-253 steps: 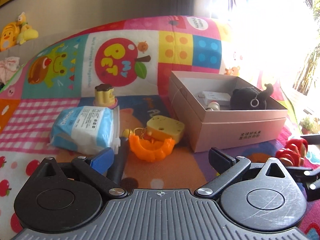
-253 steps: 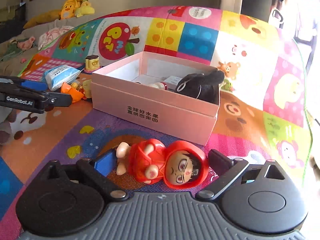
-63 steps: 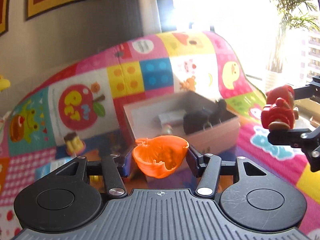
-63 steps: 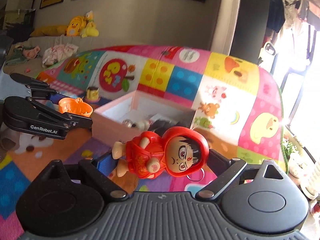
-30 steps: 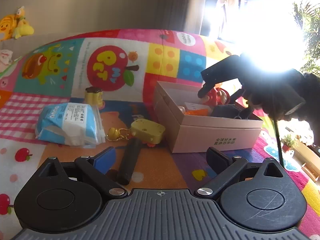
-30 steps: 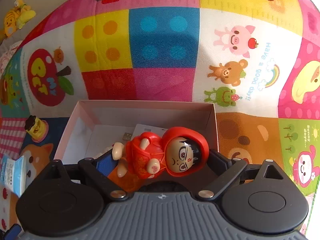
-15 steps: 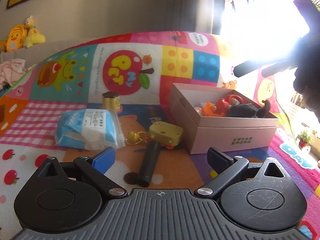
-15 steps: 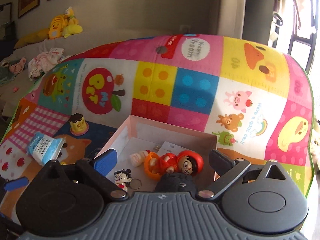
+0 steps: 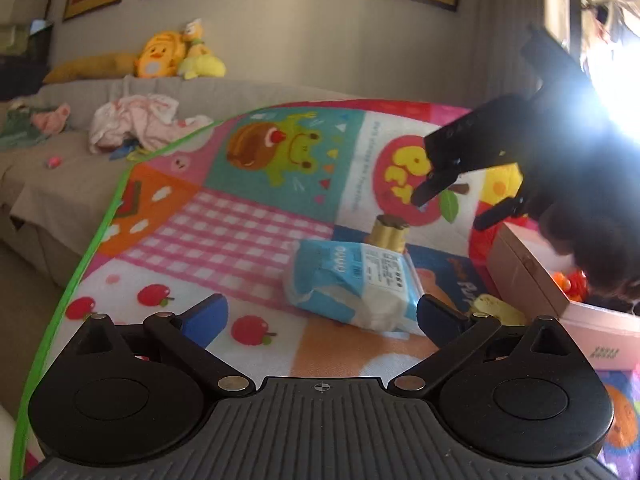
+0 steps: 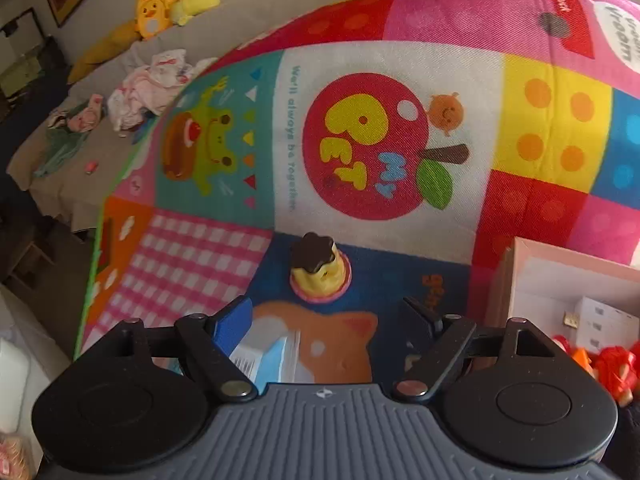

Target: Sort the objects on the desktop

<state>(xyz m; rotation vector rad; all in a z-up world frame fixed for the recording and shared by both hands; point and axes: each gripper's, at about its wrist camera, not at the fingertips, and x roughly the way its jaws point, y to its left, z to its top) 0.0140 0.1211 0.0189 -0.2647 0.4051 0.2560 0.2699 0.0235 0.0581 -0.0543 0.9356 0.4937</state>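
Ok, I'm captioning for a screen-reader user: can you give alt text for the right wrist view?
The right gripper, empty with its jaws closing, points down at a yellow pudding toy standing on a colourful patchwork play mat. A blue-and-white tissue pack lies just below its fingers, and a pink box holding red toys sits at the right edge.

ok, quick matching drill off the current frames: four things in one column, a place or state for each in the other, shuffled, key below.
Things
1. pudding toy
2. tissue pack
3. red figurine
4. left gripper

Places or states
A. inside the pink box
B. open, nothing between its fingers
C. upright on the dark blue patch of the mat
D. lying on the mat, just ahead of the left gripper

Pairs: 1-C, 2-D, 3-A, 4-B
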